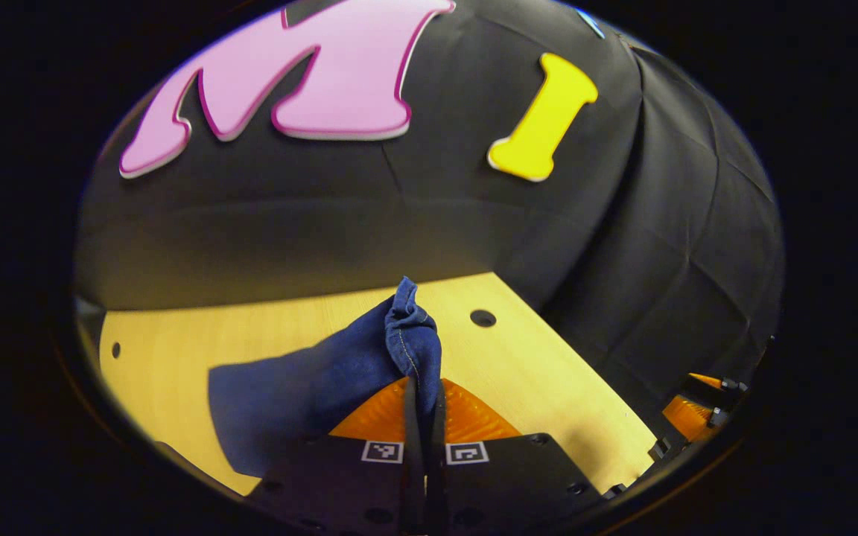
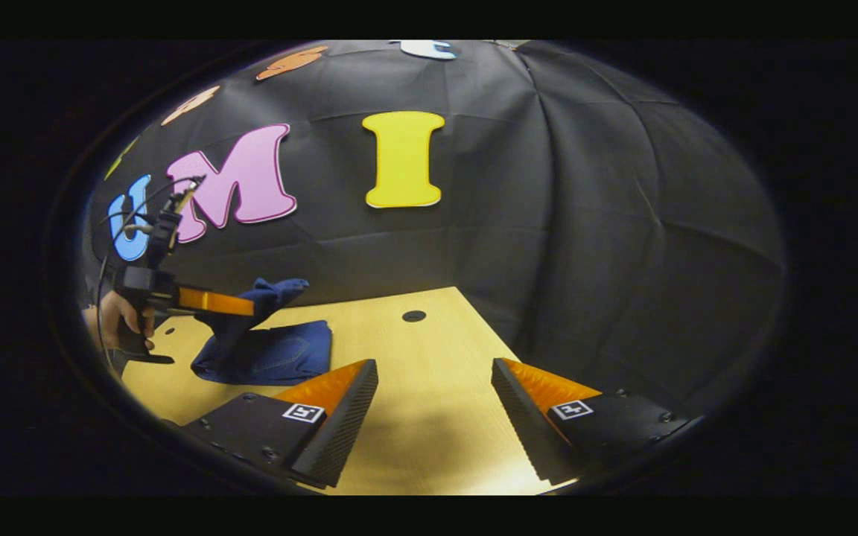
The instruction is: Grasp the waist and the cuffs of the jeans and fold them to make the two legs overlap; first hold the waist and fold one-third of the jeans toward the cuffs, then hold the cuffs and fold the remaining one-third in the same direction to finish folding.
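While one pair of jeans [image 1: 339, 372] is clamped by left gripper [image 1: 423, 387] above table [image 1: 548, 372], right gripper [image 2: 433, 402] is held apart.

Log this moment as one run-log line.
left hand-held gripper: shut on dark blue denim jeans, edge lifted | right hand-held gripper: open, apart from jeans | light wooden table: jeans partly resting

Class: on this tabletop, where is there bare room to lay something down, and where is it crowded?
Bare wood lies between the jeans and the wall-side table edge, around the round hole and under the open right tool. The far left is crowded: the left tool grips lifted denim there.
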The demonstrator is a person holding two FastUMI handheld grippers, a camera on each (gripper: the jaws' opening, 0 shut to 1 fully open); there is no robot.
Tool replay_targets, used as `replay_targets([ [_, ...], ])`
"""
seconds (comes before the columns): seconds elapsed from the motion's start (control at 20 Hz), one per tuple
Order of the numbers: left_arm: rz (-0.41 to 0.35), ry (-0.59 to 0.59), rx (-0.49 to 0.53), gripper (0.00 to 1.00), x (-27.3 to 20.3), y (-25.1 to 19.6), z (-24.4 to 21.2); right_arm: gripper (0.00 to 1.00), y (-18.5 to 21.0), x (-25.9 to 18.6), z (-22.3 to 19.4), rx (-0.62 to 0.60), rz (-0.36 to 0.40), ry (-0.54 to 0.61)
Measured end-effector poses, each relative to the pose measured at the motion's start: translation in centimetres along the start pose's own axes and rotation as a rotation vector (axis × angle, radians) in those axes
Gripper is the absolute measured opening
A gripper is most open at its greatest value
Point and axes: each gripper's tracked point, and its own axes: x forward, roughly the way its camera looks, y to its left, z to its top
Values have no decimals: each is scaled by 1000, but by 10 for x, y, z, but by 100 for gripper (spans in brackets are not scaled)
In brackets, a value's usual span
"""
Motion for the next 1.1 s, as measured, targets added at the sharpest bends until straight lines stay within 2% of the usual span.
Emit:
replay_targets([
  [0.15, 17, 40, -5, 14, 14, 4, -18, 94, -4, -9, -2, 7, -13, 1],
  [0.25, 50, 42, 20, 26, 7, 10, -26, 94, 2, -14, 0, 1, -9, -2],
  [0.35, 77, 8, 49, 68, -16, 19, -25, 94, 14, -25, 5, -14, 3, -12],
  [0.4, 87, -17, 60, 100, -36, 24, -25, 94, 20, -31, 9, -22, 10, -20],
  [0.55, 117, -121, 77, 99, -112, 39, -22, 94, 47, -59, 27, -40, 39, -56],
  [0.7, 174, -243, 106, 99, -213, 54, -25, 95, 87, -89, 44, -56, 78, -90],
  [0.85, 275, -333, 121, 99, -316, 76, -47, 94, 128, -132, 59, -82, 115, -129],
  [0.95, 315, -388, 105, 99, -379, 83, -67, 94, 152, -167, 73, -101, 132, -178],
  [1.1, 380, -444, 93, 99, -451, 93, -101, 94, 182, -227, 91, -94, 158, -275],
])
